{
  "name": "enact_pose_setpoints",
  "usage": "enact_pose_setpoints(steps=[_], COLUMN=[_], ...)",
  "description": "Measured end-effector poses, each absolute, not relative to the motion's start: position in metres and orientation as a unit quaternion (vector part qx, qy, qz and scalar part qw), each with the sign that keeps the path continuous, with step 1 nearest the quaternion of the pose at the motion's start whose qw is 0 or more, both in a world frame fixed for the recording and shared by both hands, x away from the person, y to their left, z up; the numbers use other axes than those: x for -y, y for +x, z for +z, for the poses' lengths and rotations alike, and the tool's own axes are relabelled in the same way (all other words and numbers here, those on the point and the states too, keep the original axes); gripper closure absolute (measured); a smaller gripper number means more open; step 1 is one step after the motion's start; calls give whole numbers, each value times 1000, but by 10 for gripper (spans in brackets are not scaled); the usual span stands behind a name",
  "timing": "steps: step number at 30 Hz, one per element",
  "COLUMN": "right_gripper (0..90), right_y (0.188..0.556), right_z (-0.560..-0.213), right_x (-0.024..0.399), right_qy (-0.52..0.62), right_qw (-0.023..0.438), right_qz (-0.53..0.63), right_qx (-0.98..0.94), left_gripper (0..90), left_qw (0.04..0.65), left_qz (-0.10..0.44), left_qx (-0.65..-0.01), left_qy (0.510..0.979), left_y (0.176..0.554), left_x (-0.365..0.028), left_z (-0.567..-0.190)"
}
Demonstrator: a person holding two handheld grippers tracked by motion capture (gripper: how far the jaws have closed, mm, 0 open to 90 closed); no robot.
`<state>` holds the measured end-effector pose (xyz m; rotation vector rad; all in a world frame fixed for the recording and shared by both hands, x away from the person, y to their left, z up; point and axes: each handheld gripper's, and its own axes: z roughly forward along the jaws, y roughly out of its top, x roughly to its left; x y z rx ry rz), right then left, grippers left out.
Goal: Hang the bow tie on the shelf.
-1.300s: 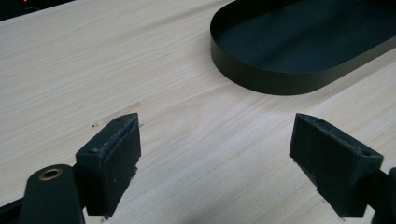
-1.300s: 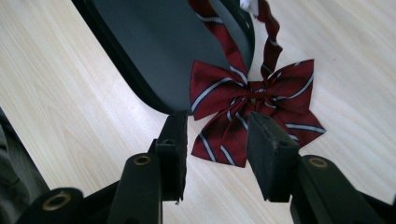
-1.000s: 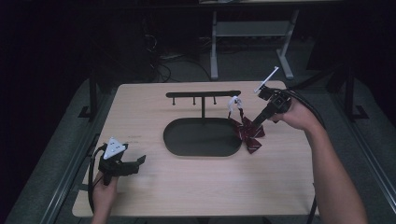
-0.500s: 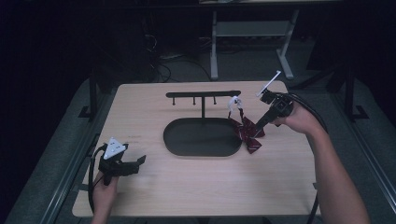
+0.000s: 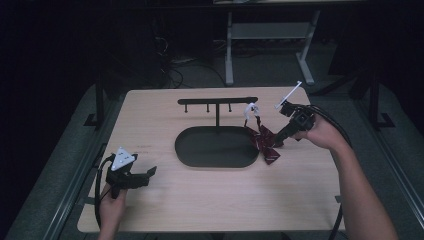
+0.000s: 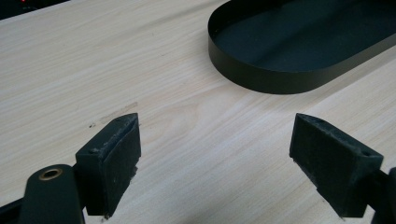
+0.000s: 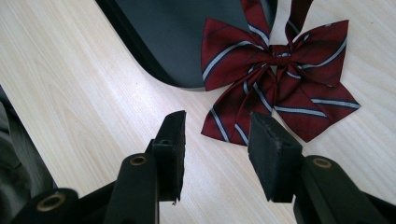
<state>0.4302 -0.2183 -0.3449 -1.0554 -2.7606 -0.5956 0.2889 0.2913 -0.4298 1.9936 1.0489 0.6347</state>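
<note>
Between the right gripper's fingers: bare table (image 7: 93, 93) is showing, with the tip of one lower tail of the bow tie (image 7: 280, 79) lying just beyond the gap and a little inside it; the pads are standing apart and pressing on nothing.
Right gripper (image 5: 278, 140): it is pointing down and leftward at the bow tie, hovering just beside the cloth; the fingers (image 7: 170, 149) are sitting partway open.
Left gripper (image 5: 150, 171): it is resting low over the near left part of the table (image 5: 210, 200), with its fingers (image 6: 112, 158) spread wide and nothing between them.
Bow tie: it is lying ahead of the right fingers, partly on the wood and partly over the rim of the tray (image 5: 200, 150); it is dark red with pale diagonal stripes, and its strap is running up to a white clip (image 5: 250, 109) by the rack (image 5: 217, 101).
Tray: it is sitting well ahead of the left fingers, its rounded end (image 6: 261, 74) showing black and bare.
Change since a second ago: the right hand is sitting almost where it was, shifted only slightly, and the bow tie is lying in the same spot; the left hand is keeping its place.
Writing: no brand, label or lettering is readable on the grippers, the tray or the bow tie.
</note>
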Motion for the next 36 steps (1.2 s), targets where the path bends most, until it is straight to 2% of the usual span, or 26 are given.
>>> enact_pose_setpoints(steps=[36], right_gripper=[525], right_y=[395], right_z=[-368], right_x=[233], right_qy=[-338], right_qw=[66], right_qz=[-219], right_qx=[913], left_gripper=[163], left_qw=[390], left_qz=[248], left_qx=[-412], left_qy=[785], left_y=[289], left_x=[-289], left_z=[-430])
